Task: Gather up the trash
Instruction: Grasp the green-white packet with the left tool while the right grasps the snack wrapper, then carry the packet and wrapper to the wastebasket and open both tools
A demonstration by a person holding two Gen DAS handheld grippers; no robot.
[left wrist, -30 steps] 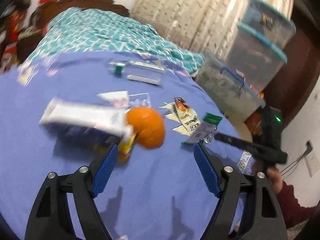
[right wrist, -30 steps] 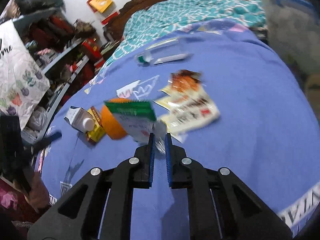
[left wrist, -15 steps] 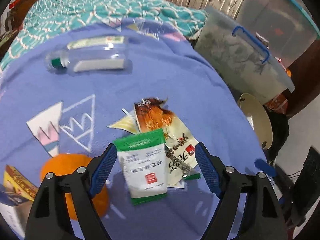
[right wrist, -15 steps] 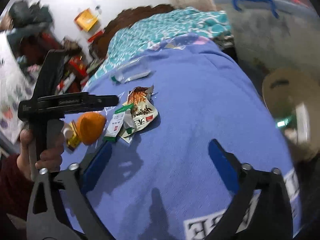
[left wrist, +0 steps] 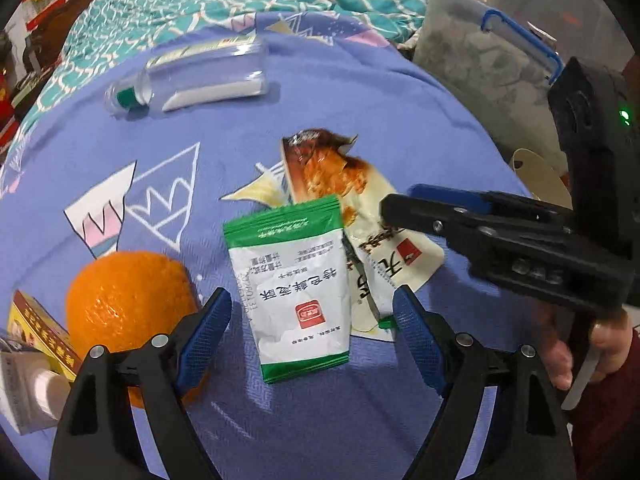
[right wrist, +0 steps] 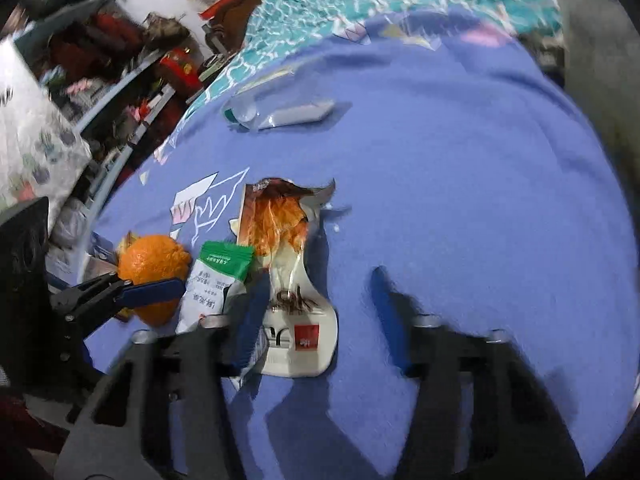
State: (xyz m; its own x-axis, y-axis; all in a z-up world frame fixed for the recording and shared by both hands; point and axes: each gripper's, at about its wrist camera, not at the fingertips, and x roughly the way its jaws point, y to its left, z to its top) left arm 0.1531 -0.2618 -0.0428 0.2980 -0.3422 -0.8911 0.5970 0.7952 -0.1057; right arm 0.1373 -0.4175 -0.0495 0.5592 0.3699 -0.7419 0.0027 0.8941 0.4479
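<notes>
A green-and-white sachet (left wrist: 296, 292) lies flat on the blue bedsheet (left wrist: 400, 100). My left gripper (left wrist: 312, 332) hangs open just above it, one finger on each side, not touching it. Beside the sachet lies a torn orange-and-white snack wrapper (left wrist: 320, 164) (right wrist: 280, 216). My right gripper (right wrist: 320, 320) (left wrist: 400, 204) straddles the wrapper's white end; its jaws are closing and blurred, the pads still apart. An orange (left wrist: 128, 300) rests left of the sachet. A clear plastic bottle (left wrist: 192, 76) lies further back.
A small yellow box (left wrist: 40, 328) and a white carton (left wrist: 28, 392) lie at the sheet's left edge. Clear storage bins (left wrist: 480, 60) and a cream round bin (left wrist: 536, 176) stand off the right edge. A teal blanket (left wrist: 200, 0) covers the back. Cluttered shelves (right wrist: 120, 60) line the left.
The right gripper let go of the green sachet, opened wide, then swung back over the snack wrapper with its jaws narrowing. The left gripper moved from the carton and orange to above the sachet.
</notes>
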